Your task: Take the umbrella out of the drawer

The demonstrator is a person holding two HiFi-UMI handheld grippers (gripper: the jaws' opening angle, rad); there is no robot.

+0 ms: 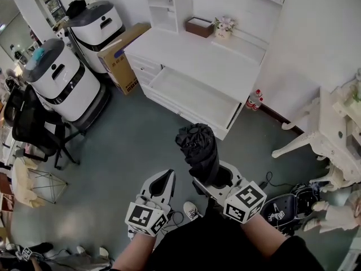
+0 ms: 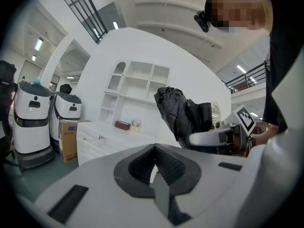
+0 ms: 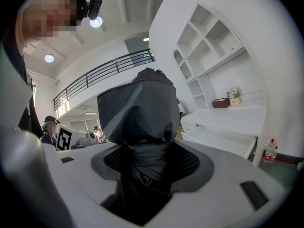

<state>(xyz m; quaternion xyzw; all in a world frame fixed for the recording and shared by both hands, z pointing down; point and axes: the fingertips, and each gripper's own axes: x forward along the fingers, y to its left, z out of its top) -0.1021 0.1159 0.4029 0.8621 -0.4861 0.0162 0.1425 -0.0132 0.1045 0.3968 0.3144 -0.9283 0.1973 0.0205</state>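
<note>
A folded black umbrella (image 1: 198, 149) stands upright in my right gripper (image 1: 213, 176), which is shut on its lower part. In the right gripper view the umbrella (image 3: 140, 122) fills the space between the jaws. The white drawer (image 1: 194, 97) of the white cabinet (image 1: 192, 52) stands pulled out and holds nothing that I can see. My left gripper (image 1: 162, 185) hangs beside the right one, shut with nothing in it. From the left gripper view the umbrella (image 2: 178, 112) and the right gripper (image 2: 216, 137) appear to the right.
Two white-and-grey robots (image 1: 62, 78) stand at the left beside a cardboard box (image 1: 121, 55). A black chair (image 1: 34, 123) is at the far left. A white table with curved legs (image 1: 321, 134) stands at the right, bags (image 1: 290, 208) on the floor near it. A brown box (image 1: 200, 26) and flowers (image 1: 224, 26) sit on the cabinet.
</note>
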